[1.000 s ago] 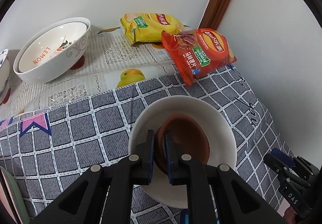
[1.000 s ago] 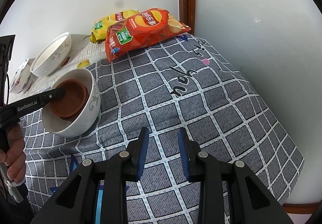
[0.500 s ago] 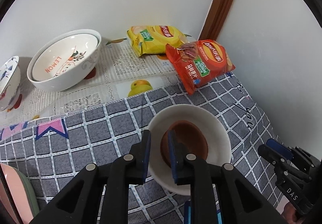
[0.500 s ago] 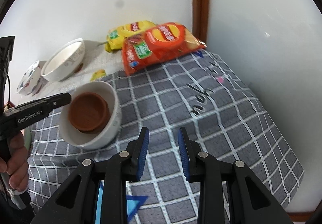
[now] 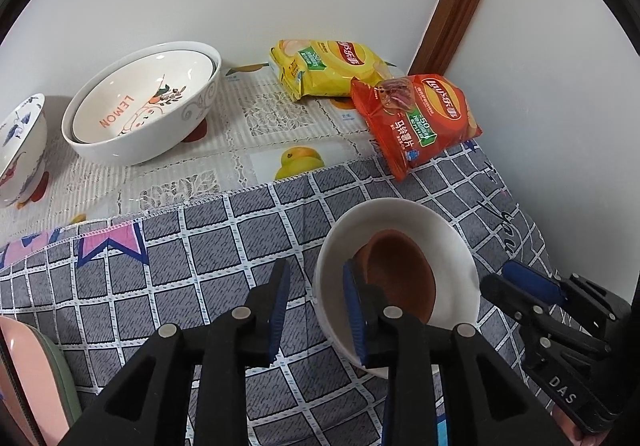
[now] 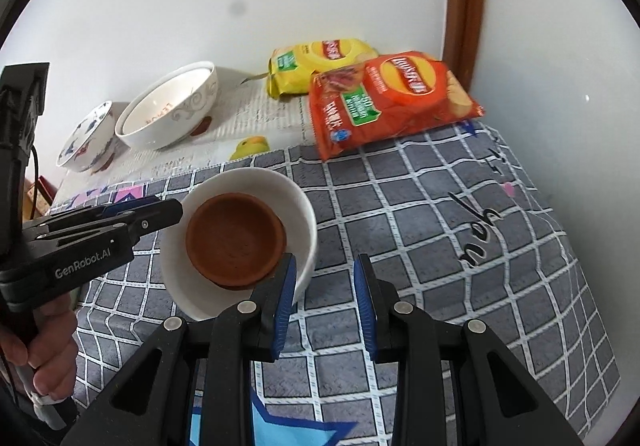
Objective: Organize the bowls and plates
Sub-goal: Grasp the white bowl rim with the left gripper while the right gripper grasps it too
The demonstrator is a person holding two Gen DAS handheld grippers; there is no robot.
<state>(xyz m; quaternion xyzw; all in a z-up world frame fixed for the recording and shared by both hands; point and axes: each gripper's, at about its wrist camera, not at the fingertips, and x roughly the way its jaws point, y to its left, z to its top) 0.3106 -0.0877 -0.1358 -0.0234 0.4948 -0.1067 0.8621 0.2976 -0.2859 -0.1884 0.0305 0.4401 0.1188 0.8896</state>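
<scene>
Grey checked cloth (image 5: 208, 270) covers the near part of the table, and on it sits a white bowl (image 5: 452, 246) with a brown clay dish (image 5: 400, 274) nested inside; the left gripper (image 5: 316, 306) straddles the bowl's near-left rim with its jaws opening and the pads off the wall, while the right gripper (image 6: 326, 296) hovers just right of the bowl, fingers narrowly parted with only cloth between them. Farther back, on a pale fruit-print cover (image 5: 240, 133), stand a large white bowl (image 5: 168, 125) holding a "LEMON" bowl (image 5: 140, 101), a blue-patterned bowl (image 5: 20, 149) at far left, and yellow (image 5: 328, 65) and red (image 5: 420, 117) crisp bags at far right.
</scene>
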